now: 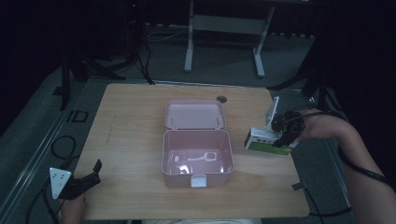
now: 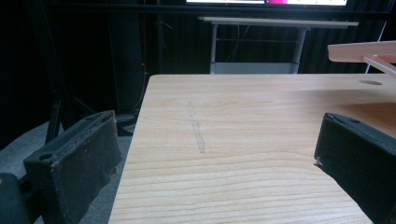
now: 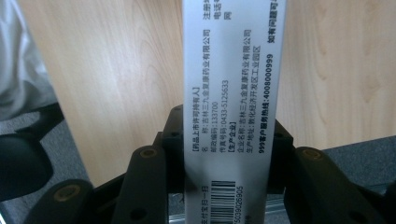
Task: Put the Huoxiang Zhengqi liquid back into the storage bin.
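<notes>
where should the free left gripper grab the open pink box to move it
Grip the near front wall of the pink box from above, beside the white latch. The lid lies folded back behind, so the rear is hinged and awkward; the left gripper stands open near that side.

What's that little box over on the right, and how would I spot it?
Start at the open pink lunch box mid-table, then look right to the table's edge. There the right hand-held gripper clamps a small white-and-green carton. It alone carries print: text and a barcode.
</notes>
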`<state>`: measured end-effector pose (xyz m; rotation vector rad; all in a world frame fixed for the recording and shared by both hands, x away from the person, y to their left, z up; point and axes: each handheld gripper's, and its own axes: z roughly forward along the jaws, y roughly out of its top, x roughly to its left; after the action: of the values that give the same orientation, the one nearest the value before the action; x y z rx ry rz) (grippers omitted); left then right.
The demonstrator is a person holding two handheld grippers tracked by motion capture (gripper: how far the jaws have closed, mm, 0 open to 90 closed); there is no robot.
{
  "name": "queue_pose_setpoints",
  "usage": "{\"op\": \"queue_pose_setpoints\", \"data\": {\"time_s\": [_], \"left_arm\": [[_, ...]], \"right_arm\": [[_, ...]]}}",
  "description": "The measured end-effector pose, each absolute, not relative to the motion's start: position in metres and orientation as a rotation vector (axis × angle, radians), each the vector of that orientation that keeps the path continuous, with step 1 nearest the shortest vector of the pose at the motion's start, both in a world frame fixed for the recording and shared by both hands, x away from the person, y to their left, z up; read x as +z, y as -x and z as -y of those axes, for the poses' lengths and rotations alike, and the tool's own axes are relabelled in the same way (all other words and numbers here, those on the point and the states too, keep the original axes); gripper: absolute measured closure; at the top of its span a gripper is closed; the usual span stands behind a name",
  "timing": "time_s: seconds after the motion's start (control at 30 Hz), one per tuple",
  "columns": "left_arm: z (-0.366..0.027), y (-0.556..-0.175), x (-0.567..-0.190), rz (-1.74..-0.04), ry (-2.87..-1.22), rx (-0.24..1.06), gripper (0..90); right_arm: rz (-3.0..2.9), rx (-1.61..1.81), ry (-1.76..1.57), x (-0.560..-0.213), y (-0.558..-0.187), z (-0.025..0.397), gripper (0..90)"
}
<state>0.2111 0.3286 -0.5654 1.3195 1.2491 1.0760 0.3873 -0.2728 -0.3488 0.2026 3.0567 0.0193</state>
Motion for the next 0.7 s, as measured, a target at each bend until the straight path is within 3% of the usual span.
{"op": "queue_pose_setpoints", "data": {"time_s": [0.27,0.7], "left_arm": [[-0.329,-0.211,-0.565,-1.25,-1.317,1.074,0.3],[-0.329,-0.211,-0.565,-1.25,-1.316,1.071,0.3]], "right_arm": [[-3.029,0.047,-0.178,-0.317,-0.379,0.255,62.4],[-3.035,0.128,-0.044,-0.301,-0.373,0.205,62.5]]}}
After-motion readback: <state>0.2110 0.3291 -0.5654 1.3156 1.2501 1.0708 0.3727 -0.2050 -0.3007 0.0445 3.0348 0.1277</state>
